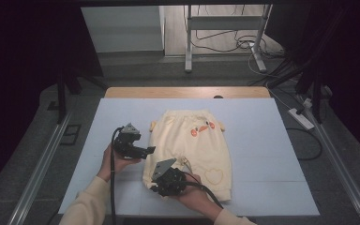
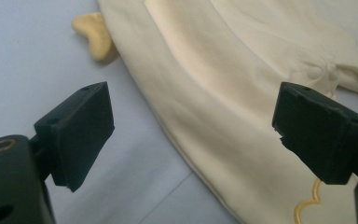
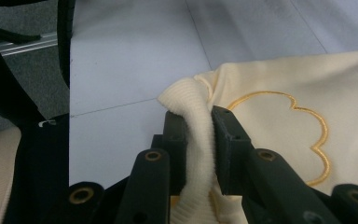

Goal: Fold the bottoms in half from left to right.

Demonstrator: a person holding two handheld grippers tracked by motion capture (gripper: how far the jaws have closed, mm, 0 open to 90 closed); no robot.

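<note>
A pair of cream baby trousers (image 1: 187, 140) lies flat on the pale mat (image 1: 262, 154), with an orange motif near the waist and a stitched outline (image 3: 324, 135) on one leg. My right gripper (image 3: 198, 121) is shut on the ribbed cuff (image 3: 189, 100) of the near left leg, which is bunched up between its jaws; in the high view my right gripper (image 1: 153, 186) sits at the trousers' near left corner. My left gripper (image 2: 196, 107) is open above the trousers' left edge (image 2: 223, 60), with nothing between its jaws; in the high view my left gripper (image 1: 147, 150) points right.
A small tan tab (image 2: 95, 37) sticks out from the trousers' left side. The mat covers a wooden table (image 1: 187, 92). On the floor beyond are a metal stand (image 1: 188, 42), cables and a power strip (image 1: 301, 118). Bare mat lies to the left and right of the trousers.
</note>
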